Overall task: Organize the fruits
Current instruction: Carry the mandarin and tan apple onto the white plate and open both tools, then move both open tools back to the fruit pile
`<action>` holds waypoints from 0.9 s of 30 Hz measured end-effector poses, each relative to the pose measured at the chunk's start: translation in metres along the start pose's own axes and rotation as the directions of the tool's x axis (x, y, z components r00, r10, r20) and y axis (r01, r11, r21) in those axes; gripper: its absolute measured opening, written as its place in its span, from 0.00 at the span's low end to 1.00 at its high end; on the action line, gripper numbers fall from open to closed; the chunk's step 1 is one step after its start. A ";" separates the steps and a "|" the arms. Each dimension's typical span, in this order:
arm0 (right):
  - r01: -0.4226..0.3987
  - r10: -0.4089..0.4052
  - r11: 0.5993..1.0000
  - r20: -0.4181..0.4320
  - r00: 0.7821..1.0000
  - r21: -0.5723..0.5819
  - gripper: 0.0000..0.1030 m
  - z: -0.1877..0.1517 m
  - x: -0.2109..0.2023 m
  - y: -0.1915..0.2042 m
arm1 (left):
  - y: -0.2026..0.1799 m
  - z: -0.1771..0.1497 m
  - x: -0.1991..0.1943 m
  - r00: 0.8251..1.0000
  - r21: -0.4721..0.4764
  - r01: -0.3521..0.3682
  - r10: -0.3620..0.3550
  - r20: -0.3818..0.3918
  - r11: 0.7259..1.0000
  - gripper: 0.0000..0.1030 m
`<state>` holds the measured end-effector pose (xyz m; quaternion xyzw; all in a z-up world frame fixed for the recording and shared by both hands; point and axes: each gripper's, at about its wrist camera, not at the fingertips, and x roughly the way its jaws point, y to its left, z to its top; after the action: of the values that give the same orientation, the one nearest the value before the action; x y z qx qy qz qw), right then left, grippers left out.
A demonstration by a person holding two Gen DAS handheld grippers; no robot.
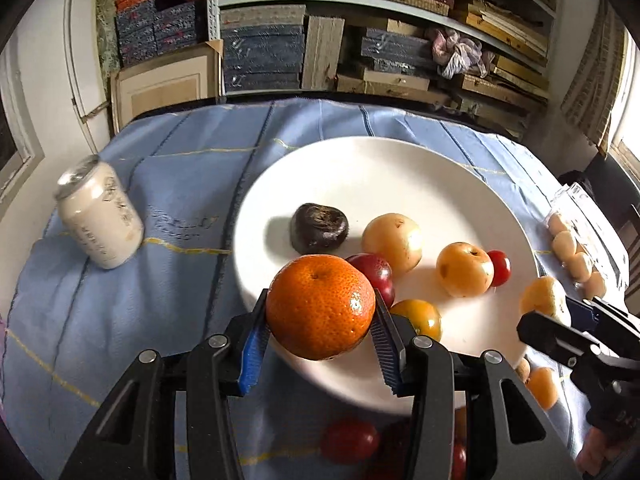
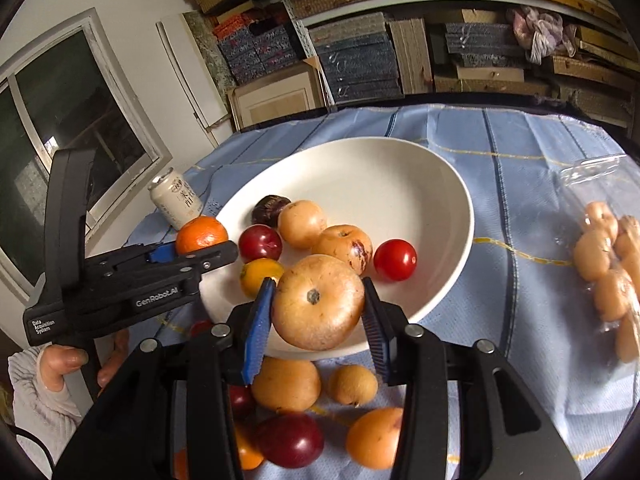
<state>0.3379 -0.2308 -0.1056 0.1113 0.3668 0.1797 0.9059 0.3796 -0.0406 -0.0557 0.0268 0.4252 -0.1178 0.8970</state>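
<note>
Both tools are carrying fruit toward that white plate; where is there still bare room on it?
The plate's far half, beyond the dark fruit, is bare. Its near side is crowded: plum, yellow tomato, red tomato.

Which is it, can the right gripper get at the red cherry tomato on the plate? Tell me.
Probably not as things stand: the right gripper is shut on a tan fruit. The cherry tomato lies uncovered just beyond, so the path looks free once that fruit is released.

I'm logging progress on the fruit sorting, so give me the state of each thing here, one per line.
Left tool: shut on the mandarin.
Right tool: shut on the tan fruit.
White plate: holding several fruits.
Can: upright, on the cloth.
</note>
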 end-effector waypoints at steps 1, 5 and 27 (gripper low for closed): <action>-0.002 0.002 1.000 -0.006 1.000 0.003 0.41 -0.001 0.002 -0.001 | -0.002 0.001 0.001 1.000 0.000 0.009 -0.009 0.007 1.000 0.48; -0.001 0.001 1.000 0.006 1.000 0.023 0.51 0.000 0.001 -0.007 | -0.001 0.005 0.000 0.999 -0.011 -0.008 0.008 0.032 1.000 0.68; 0.097 -0.076 0.994 0.291 0.954 -0.059 0.95 -0.078 -0.129 0.026 | -0.008 -0.113 -0.110 0.990 0.022 0.056 -0.058 0.125 0.998 0.85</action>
<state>0.1905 -0.2547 -0.0716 0.0872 0.2285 0.1348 0.9602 0.2249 -0.0113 -0.0425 0.0154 0.3672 -0.1488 0.9180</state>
